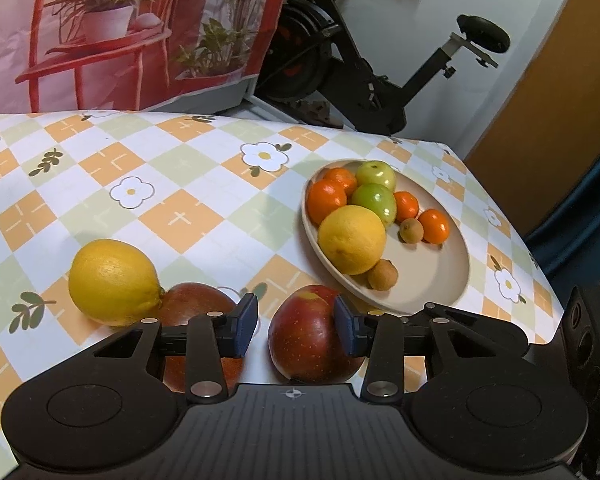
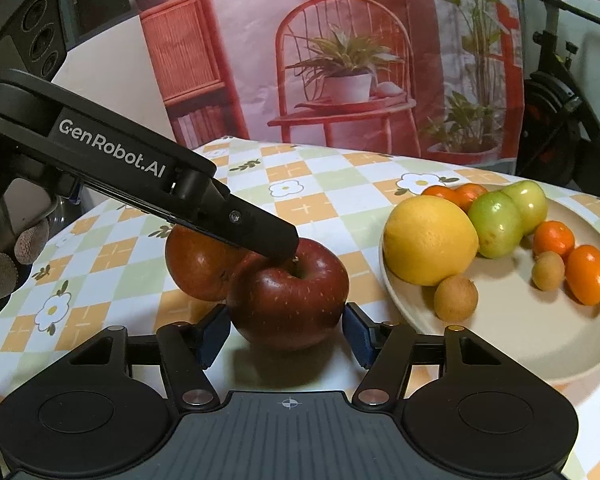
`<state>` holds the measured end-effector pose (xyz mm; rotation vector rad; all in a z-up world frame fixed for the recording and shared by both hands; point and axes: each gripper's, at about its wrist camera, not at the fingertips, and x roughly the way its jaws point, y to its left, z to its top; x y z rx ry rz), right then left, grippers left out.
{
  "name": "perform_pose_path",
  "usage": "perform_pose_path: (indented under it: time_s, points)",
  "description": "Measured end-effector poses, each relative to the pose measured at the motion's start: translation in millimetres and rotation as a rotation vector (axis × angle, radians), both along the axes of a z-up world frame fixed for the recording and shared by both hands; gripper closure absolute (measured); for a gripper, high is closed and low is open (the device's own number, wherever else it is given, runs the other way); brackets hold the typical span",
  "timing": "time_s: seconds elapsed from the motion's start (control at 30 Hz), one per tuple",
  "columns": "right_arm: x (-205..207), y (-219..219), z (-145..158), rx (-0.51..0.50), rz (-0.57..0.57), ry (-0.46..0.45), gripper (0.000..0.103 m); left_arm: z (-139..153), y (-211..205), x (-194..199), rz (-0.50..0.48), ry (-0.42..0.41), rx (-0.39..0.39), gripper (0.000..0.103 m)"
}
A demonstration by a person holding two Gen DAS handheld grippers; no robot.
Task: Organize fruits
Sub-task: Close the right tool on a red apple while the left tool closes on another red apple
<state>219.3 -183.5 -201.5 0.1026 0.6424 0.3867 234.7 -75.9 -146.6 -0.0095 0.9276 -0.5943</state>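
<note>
Item: fruit sorting, partly done, as I read it through both wrist cameras. On the table (image 1: 172,184), under its checked flower-print cloth, stood one beige plate (image 2: 540,344) toward the right side. I counted on it one large lemon (image 2: 430,240), two green apples (image 2: 496,224), four small oranges (image 1: 326,200) and two small brown fruits (image 2: 456,298), possibly longans; I could not name them surely. Off the plate lay three pieces: a second lemon (image 1: 114,282) at the left, touching a red apple (image 1: 196,304), and beside that a nearer red apple (image 2: 288,294), just short of the plate's rim. My right tool (image 2: 286,336) stood open around the nearer red apple, one blue pad close to each side of it, with no firm contact I could confirm. My left tool (image 1: 296,326) was also open and held nothing; in its own view the nearer apple sat against its right pad (image 1: 346,328), while from the right wrist one of its fingers (image 2: 260,236) lay across the top of that apple near the stem. Judged remaining: both red apples and the loose lemon yet to go onto the plate, where free space showed at the front. Estimated progress: well past half.
</note>
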Motion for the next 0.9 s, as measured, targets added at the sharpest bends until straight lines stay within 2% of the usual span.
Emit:
perform_pose_path:
  time_s: [0.1, 0.33, 0.5, 0.73, 0.9]
  points:
    - [-9, -4, 1, -0.011, 0.005, 0.004, 0.045, 0, -5, -5, -0.024, 0.012, -0.005, 0.059]
    - [-32, -15, 8, -0.110, 0.037, 0.012, 0.045, -5, -17, -15, -0.074, 0.052, -0.041, 0.059]
    - [-40, -17, 8, -0.129, 0.042, 0.006, 0.045, -6, -21, -21, -0.100, 0.053, -0.027, 0.058]
    - [-40, -18, 3, -0.066, 0.015, 0.011, 0.047, -5, -10, -18, -0.070, 0.059, -0.022, 0.058]
    - [-39, -17, 4, -0.028, -0.009, -0.007, 0.044, -5, -7, -17, -0.063, 0.063, -0.026, 0.058]
